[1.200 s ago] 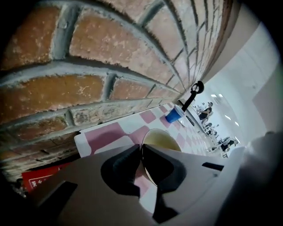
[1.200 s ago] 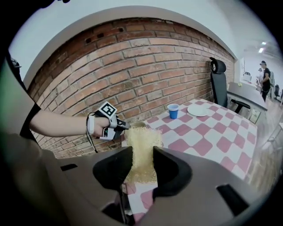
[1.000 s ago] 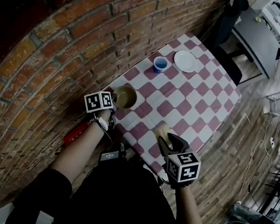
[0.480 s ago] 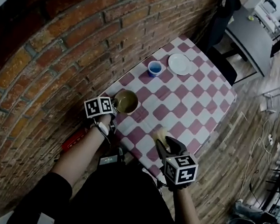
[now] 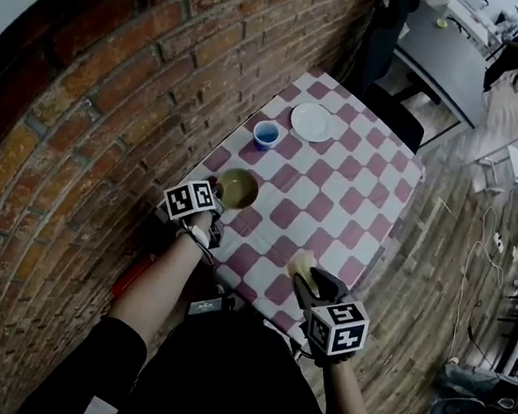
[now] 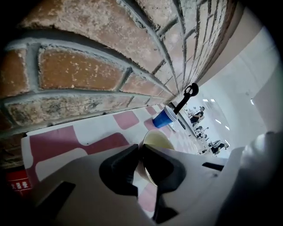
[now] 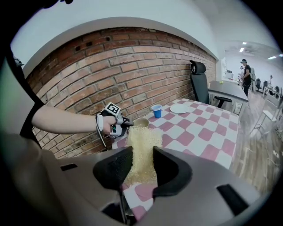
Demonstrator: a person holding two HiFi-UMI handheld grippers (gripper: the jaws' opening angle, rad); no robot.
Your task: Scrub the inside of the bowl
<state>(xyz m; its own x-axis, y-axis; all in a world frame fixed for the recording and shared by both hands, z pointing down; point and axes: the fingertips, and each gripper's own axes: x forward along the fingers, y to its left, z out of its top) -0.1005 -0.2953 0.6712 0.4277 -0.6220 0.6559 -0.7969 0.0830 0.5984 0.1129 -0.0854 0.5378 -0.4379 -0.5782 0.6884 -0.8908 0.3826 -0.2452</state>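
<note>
**A:** Item one, bowl point(image 5: 239, 188). Location?

**B:** On the checkered worktop point(image 5: 337, 193), at the side nearest the brick wall point(image 5: 114, 88), upright. The left hand-held gripper point(image 6: 138, 152) is pinching its rim, one pad inside and one outside.

**A:** Item two, sponge point(image 7: 140, 141)?

**B:** Yellow, soft. It is clamped between the jaws of the right hand-held gripper point(image 7: 142, 155), by the near edge of the worktop and well apart from the bowl. It has not yet reached the inside.

**A:** Hazards, listed.

**B:** First, the hold is a thin pinch on one point of the rim, so a hard push from the sponge could lever the bowl over or twist it free. Second, the bowl sits close to the worktop's wall-side edge, so a slide that way may drop it. Third, the blue cup point(image 5: 267, 134) stands near, just beyond the bowl, and a shove forward could knock it. Fourth, the sponge may squirm out under scrubbing pressure.

**A:** Arm poses?

**B:** The left forearm is bare and reaches forward along the wall side, wrist at the worktop's corner. The right arm is sleeved and tucked close to the body, its gripper aimed forward at the bowl.
</note>
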